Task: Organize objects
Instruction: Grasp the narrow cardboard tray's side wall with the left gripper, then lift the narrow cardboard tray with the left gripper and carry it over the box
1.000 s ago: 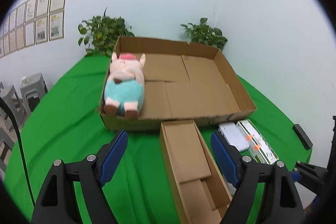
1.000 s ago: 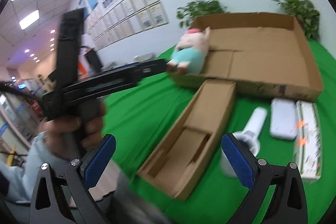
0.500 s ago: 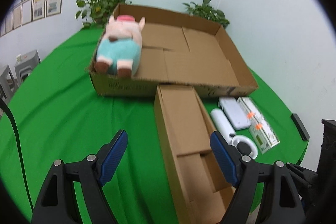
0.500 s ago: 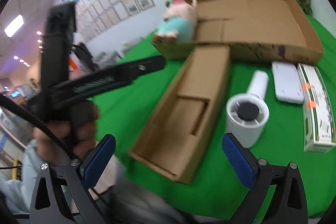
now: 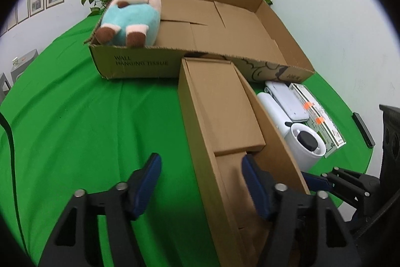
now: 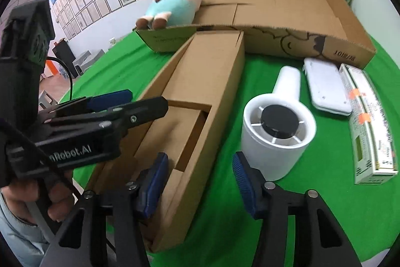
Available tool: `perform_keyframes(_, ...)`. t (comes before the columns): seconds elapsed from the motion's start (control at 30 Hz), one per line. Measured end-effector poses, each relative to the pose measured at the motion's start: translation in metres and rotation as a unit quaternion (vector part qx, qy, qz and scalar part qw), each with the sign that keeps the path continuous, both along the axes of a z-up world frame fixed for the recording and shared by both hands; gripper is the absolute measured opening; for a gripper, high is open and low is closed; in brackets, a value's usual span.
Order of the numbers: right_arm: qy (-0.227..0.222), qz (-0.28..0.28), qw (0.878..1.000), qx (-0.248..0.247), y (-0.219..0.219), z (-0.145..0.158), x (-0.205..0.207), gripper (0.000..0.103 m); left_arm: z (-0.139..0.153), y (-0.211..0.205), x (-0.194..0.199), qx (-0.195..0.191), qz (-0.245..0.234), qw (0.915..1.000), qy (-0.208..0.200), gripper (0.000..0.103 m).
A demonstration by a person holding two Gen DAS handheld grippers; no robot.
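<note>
Green table [image 5: 75,121]: two boxes, perhaps three gadgets.

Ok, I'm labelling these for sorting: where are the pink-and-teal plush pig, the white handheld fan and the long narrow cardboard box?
Pink-and-teal plush pig [image 5: 132,16], left wrist view, teal body.
White handheld fan [image 6: 277,139], right wrist view, round head.
Long narrow cardboard box [image 6: 210,66], right wrist view, inner flap.

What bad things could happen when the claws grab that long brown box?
1. The long box is open thin cardboard, and each claw straddles one side wall: left claw, right claw. Squeezing might bend the walls.
2. The white fan stands right beside the box; swinging the box could knock it over.
3. The box's far end seems to touch the big tray, so pushing forward may shove the tray and its plush pig.
</note>
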State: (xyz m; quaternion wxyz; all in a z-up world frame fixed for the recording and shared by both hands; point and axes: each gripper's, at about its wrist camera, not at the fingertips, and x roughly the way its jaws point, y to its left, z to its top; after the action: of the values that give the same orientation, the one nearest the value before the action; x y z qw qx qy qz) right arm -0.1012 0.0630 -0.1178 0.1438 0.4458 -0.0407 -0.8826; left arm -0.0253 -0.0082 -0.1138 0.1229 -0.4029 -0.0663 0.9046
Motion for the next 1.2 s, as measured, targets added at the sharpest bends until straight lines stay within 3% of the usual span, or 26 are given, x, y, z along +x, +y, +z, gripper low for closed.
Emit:
perform_keyframes(0.13,0.01,-0.003,1.0,0.009,-0.004,0.001,-0.003,0.044,-0.006,0.001,-0.002,0.021,-0.004,0.9996,-0.02,0.028)
perform_keyframes(0.2,0.012,-0.001,1.0,0.011,-0.006,0.001,-0.005,0.038,-0.009,0.003,-0.002,0.032,-0.009,0.9991,-0.027,0.023)
perform_keyframes(0.33,0.018,0.004,1.0,0.016,-0.012,0.002,-0.002,0.033,-0.009,0.007,0.002,0.017,0.004,0.9996,-0.019,0.02)
perform_keyframes(0.7,0.002,0.016,1.0,0.01,-0.012,0.003,-0.002,0.034,-0.007,0.01,0.007,0.01,0.018,0.9988,-0.045,0.019)
perform_keyframes(1.2,0.008,0.013,1.0,0.006,-0.01,0.002,0.0,0.033,-0.007,0.01,0.008,0.009,0.016,0.999,-0.04,0.019)
